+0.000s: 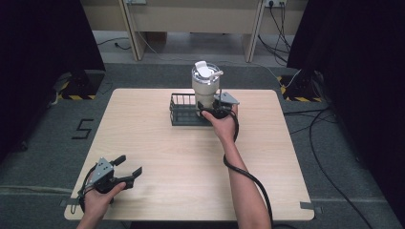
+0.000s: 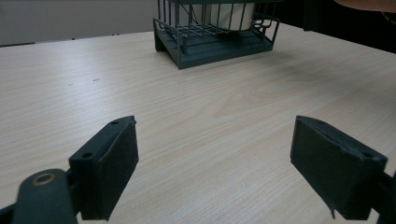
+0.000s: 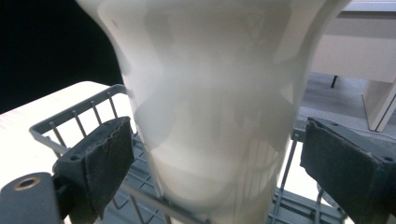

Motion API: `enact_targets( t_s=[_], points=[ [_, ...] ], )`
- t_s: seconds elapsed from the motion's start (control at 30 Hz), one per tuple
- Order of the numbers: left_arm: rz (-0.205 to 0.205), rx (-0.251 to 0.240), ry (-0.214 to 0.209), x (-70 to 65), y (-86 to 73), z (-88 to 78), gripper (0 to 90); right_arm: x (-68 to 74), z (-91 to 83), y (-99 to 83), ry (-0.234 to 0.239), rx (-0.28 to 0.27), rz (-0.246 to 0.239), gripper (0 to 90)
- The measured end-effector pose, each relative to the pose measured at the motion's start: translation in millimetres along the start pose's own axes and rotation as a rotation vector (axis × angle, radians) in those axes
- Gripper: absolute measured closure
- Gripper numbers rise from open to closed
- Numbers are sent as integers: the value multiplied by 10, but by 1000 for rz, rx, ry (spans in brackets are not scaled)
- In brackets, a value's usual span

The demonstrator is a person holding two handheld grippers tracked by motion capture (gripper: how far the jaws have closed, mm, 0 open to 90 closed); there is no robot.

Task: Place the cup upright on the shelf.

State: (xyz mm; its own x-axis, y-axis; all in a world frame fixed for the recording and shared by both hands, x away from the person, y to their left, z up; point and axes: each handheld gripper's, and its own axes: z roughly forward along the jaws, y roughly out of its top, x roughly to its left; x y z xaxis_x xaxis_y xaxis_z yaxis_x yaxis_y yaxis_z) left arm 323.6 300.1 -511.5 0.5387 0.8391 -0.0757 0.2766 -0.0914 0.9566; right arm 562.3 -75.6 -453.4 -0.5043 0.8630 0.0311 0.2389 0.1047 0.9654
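Note:
A cream tumbler (image 1: 205,83) with a white lid stands upright in the right end of a dark wire basket (image 1: 180,114) at the table's far middle. My right gripper (image 1: 210,112) is open, its jaws on either side of the tumbler's lower body (image 3: 210,93) just above the basket rim (image 3: 74,116), with a narrow gap at each pad. My left gripper (image 1: 129,168) is held open and empty over the table's front left corner. Its view looks across bare wood at the basket (image 2: 219,46) and the tumbler's base (image 2: 231,16).
The light wooden table (image 1: 157,157) stands on grey carpet. Cables (image 1: 329,176) trail over the floor at the right. Black curtains hang on both sides and a pale desk (image 1: 191,19) stands behind. The basket's left half holds nothing.

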Motion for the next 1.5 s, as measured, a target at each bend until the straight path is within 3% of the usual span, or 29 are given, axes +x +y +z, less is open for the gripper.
enact_targets(
  t_s=[0.67, 1.5],
  points=[
    [-2, -2, 6, -1, -2, -7, 146, -9, -372, 7, 18, -27, -7, 127],
    [-7, -1, 13, 2, -11, -22, 146, -82, -981, -206, 28, -22, 17, 136]
  ],
)
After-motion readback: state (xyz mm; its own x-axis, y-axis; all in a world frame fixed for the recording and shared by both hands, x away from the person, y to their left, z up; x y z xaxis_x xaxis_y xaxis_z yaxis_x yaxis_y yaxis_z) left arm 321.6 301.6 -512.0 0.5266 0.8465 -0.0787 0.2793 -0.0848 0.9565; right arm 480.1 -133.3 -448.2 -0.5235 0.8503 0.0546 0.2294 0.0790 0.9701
